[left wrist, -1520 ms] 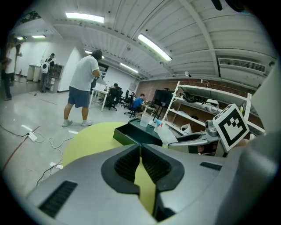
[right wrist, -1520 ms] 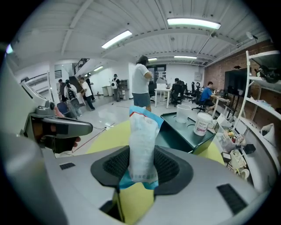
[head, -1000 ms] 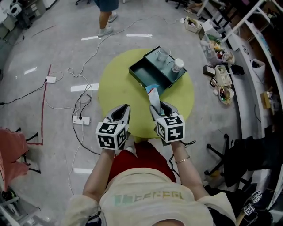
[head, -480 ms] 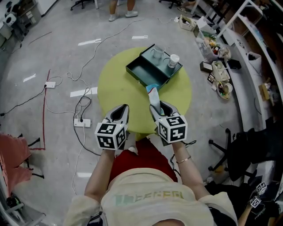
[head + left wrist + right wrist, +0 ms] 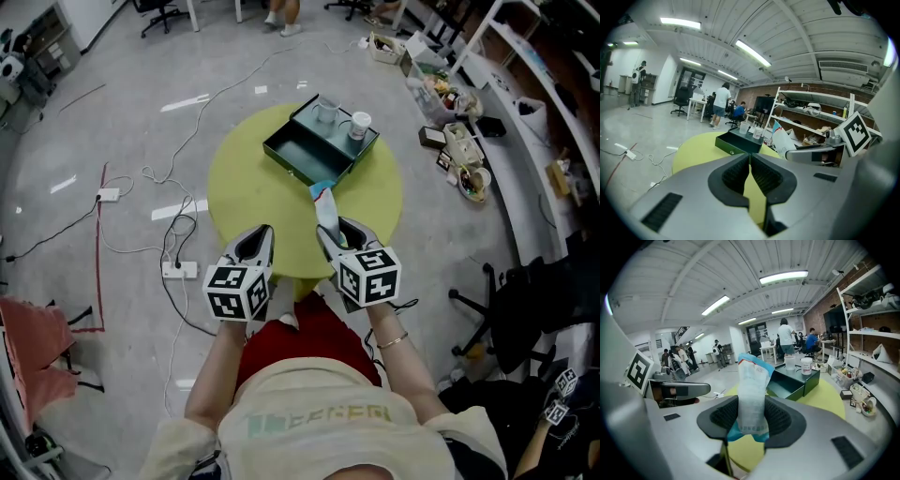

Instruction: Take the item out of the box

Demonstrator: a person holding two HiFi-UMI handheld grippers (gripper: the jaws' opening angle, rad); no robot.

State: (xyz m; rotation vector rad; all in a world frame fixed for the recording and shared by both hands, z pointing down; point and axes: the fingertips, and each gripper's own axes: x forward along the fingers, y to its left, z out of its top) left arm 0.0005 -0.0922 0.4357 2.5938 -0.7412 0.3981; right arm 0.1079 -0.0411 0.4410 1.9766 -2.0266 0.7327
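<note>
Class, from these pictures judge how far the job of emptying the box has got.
Done: the packet is out of the green box, whose open drawer looks empty. In hand: the right gripper is shut on the packet over the yellow table; the left gripper is shut, empty. Left: probably only setting it down.

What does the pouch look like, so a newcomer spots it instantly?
On the round yellow-green table, a dark green box sits at the far side. Nearer, the right gripper clamps a slim white pouch with blue ends. Unlike the two cups on the box, it is flat and gripped by jaws.
</note>
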